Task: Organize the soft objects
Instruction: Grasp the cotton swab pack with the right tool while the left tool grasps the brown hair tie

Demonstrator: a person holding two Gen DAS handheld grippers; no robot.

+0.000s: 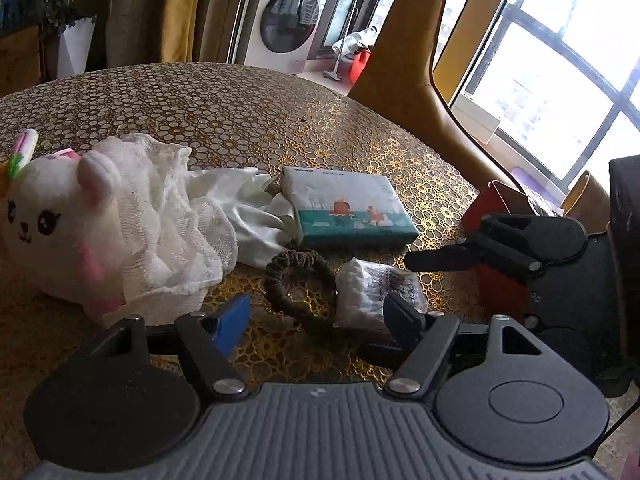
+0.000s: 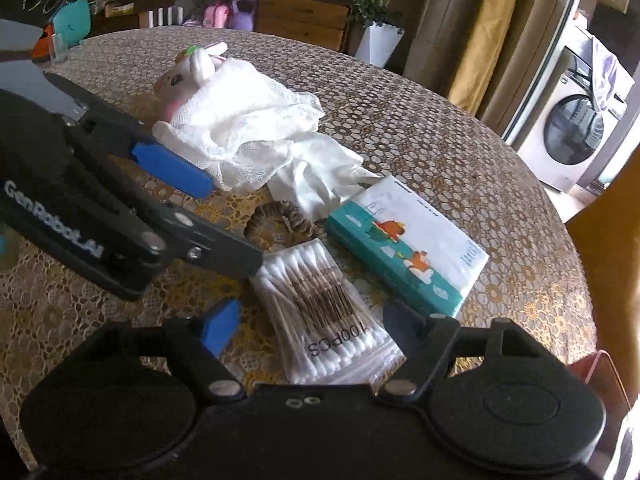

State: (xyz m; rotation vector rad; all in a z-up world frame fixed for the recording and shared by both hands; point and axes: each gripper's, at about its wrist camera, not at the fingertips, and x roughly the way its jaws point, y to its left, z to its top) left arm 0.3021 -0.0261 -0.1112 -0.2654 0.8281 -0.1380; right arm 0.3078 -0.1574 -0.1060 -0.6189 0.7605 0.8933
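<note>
A white plush bunny (image 1: 52,232) (image 2: 188,76) lies on the round table under a white gauze cloth (image 1: 168,220) (image 2: 248,128). A crumpled white cloth (image 1: 256,204) (image 2: 320,176), a tissue pack (image 1: 344,208) (image 2: 408,248), a brown scrunchie (image 1: 300,284) (image 2: 280,220) and a bag of cotton swabs (image 1: 372,296) (image 2: 324,312) lie beside them. My left gripper (image 1: 316,320) (image 2: 232,224) is open, low over the scrunchie and the swab bag. My right gripper (image 2: 316,328) is open around the swab bag; its dark body shows in the left wrist view (image 1: 520,248).
The table (image 1: 240,104) (image 2: 440,128) has a gold floral lace cover. A tan chair (image 1: 420,60) stands at its far edge by the windows. A red box (image 1: 492,216) sits at the right. A washing machine (image 1: 288,28) (image 2: 572,128), curtains and shelves are behind.
</note>
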